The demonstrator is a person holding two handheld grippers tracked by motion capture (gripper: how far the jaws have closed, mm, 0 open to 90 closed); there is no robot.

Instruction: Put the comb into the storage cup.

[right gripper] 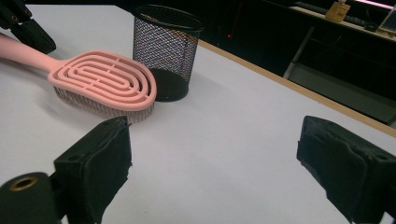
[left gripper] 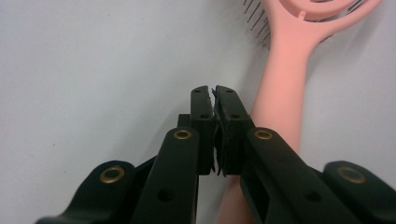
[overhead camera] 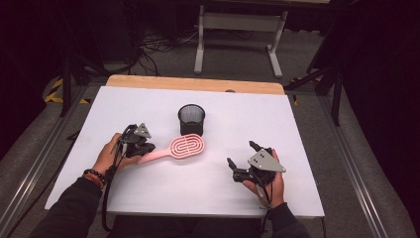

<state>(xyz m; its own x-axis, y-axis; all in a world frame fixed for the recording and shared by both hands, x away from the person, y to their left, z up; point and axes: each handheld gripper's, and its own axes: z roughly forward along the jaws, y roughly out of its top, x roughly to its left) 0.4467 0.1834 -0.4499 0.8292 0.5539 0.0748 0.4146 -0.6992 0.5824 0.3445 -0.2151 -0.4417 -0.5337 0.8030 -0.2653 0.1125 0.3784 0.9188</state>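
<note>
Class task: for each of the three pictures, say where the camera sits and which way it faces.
High view: above the person's side, facing forward and down on the table; both hands, left tongs, right tongs.
Left gripper view: on the left tongs, facing down at the tabletop; shut jaws over the pink hairbrush handle.
Right gripper view: on the right tongs, low, facing across the table; open jaws, mesh cup.
All three share the hairbrush.

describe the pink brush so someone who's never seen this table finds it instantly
On the white table, look just in front of the black mesh cup near the middle. The pink hairbrush lies there bristles down, its handle running toward the left gripper, whose jaws are shut beside the handle. It is the table's one pink thing, with an oval slotted head.
</note>
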